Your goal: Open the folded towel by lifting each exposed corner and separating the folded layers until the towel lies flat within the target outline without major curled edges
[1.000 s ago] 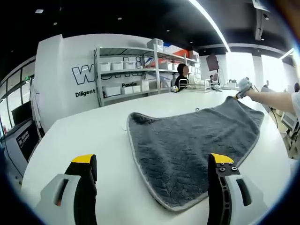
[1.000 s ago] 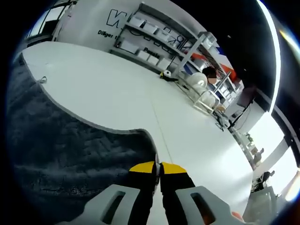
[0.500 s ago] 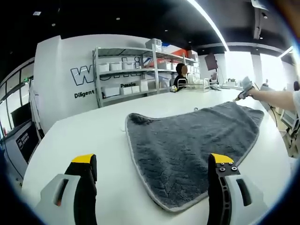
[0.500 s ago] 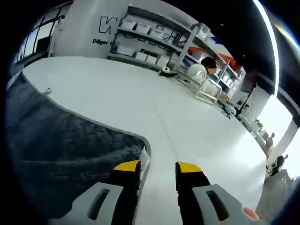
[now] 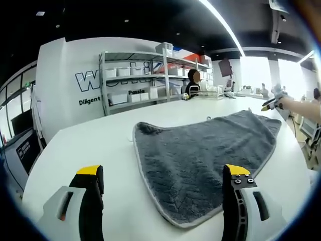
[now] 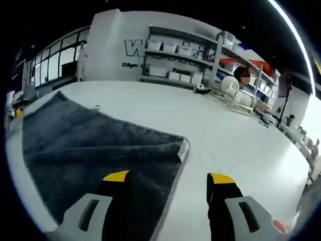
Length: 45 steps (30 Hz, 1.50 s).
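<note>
Ahead of tool: white wall (image 5: 65, 65) with dark lettering, metal shelving (image 5: 145, 75) stacked with white bins. Overhead, dark ceiling (image 5: 125, 20), long light strip (image 5: 223, 27). Windows (image 6: 55, 60) at left.

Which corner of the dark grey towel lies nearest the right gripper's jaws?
The light-edged corner of the dark grey towel, lying just ahead of the open right gripper on the white table; the other corners lie further off.

I see the towel (image 5: 200, 165) as thick grey cloth, its nap rough and matt, edged in smoother pale stitching. Under it my bench (image 5: 100, 145) looks smooth, white and faintly glossy. My left tongs (image 5: 165, 188) and right tongs (image 6: 168, 193) look like matt grey plastic, tipped yellow.
</note>
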Tool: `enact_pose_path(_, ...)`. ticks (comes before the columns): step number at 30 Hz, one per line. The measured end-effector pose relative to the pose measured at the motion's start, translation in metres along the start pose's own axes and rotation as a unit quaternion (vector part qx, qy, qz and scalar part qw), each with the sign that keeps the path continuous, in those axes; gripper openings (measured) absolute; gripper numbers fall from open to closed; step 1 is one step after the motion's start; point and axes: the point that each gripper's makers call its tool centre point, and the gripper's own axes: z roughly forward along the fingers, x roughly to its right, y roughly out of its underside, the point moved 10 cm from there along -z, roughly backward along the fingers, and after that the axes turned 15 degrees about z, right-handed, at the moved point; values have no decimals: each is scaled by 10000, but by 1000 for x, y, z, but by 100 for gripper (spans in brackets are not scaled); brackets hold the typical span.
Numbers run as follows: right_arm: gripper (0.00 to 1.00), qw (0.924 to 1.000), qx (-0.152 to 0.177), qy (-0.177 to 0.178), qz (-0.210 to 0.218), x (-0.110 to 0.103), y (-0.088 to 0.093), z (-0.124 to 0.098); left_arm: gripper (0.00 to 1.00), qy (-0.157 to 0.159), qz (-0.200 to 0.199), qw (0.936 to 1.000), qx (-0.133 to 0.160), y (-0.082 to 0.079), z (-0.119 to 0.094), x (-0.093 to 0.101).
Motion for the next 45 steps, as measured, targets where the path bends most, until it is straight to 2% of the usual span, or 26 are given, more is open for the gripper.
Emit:
enact_pose_path(5,65,9992,-15,-377,-140,-18,22,-28,98,21,37,10000,17,-2,0,3)
enact_pose_path(16,67,9966,61,-817,-88,-29,53,-64,98,32,34,10000,52,-4,1,4)
enact_pose_path(21,75,9938,228,-1085,-39,-41,63,-76,98,31,25,10000,48,-4,2,4)
enact_pose_path(25,82,9922,214,-1230,-30,-49,69,-82,98,38,30,10000,40,-4,3,5)
enact_pose_path(29,95,9904,180,-1371,83,-60,76,-88,98,49,33,10000,40,-4,3,5)
enact_pose_path(32,99,9898,120,-1418,104,-65,82,-89,98,54,20,10000,55,-4,3,4)
enact_pose_path(37,99,9915,-63,-1296,34,-65,91,-89,98,60,1,10000,54,-3,2,5)
enact_pose_path(45,99,9938,-158,-1094,117,-56,95,-82,98,39,-10,10000,66,-3,1,3)
